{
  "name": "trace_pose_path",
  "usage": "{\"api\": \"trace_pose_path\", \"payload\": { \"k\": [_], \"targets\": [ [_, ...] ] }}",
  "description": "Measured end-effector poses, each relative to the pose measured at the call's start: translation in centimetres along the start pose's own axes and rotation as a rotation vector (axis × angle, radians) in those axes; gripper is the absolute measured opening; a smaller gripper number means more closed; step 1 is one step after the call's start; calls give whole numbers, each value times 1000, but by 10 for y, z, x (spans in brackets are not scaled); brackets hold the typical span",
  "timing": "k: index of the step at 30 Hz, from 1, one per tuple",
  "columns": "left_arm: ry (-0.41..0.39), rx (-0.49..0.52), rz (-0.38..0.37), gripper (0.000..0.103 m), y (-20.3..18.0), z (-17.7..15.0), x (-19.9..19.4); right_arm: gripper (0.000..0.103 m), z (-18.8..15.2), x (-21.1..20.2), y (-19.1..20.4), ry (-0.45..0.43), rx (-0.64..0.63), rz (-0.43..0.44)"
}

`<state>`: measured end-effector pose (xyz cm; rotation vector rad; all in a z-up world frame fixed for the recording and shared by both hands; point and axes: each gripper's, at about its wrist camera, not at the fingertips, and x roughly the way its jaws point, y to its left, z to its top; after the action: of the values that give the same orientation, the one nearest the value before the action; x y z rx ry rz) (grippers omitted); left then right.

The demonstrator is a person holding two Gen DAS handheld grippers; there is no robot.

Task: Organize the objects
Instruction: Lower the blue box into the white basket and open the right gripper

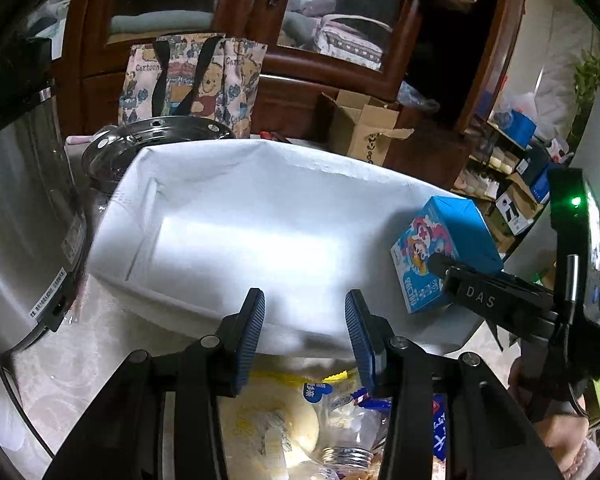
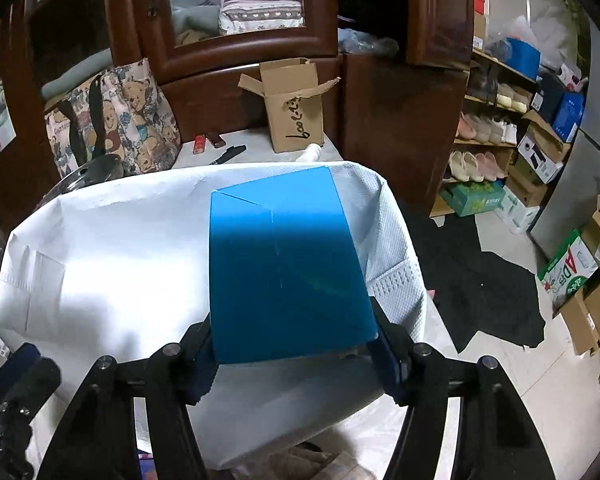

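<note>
A blue box (image 2: 284,268) with a cartoon picture on its front (image 1: 440,252) is held in my right gripper (image 2: 296,352), which is shut on its near end, above the right end of a white paper-lined bin (image 1: 236,216). The bin (image 2: 100,240) looks empty inside. My left gripper (image 1: 305,332) is open and empty at the bin's near edge. Below it lie packaged snacks (image 1: 284,424) and a jar lid (image 1: 346,456). The right gripper also shows in the left wrist view (image 1: 440,268).
A steel appliance (image 1: 24,216) stands left of the bin. A glass pot lid (image 1: 152,140), a cartoon-bear tote bag (image 1: 192,80) and an open cardboard box (image 2: 296,108) stand behind, before a wooden cabinet (image 2: 240,40). Shoe shelves (image 2: 488,128) and boxes are on the right.
</note>
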<state>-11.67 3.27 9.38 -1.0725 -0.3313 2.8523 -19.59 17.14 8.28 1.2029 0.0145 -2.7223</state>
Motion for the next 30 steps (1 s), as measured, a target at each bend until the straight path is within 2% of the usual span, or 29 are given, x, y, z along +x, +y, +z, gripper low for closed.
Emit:
{"api": "trace_pose_path", "payload": {
  "k": [3,7,9,19,27,30],
  "targets": [
    [-11,-5,-11,41,0,1,-3,64,4,1,-6,0,-11,40],
    [-24,-3,-19,41,0,2,-5,64,5,-15,-25,-21,84,200],
    [-32,0,-25,42,0,2,-7,66,6,-24,-31,-47,108,237],
    [-46,10,-45,42,-3,2,-11,68,8,-36,-31,-66,103,224],
    [-70,28,-115,44,-2,-18,-39,68,-9,-65,-26,-103,40,319],
    [-64,46,-109,44,-3,-30,-43,68,-25,-75,-25,-136,12,365]
  ]
}}
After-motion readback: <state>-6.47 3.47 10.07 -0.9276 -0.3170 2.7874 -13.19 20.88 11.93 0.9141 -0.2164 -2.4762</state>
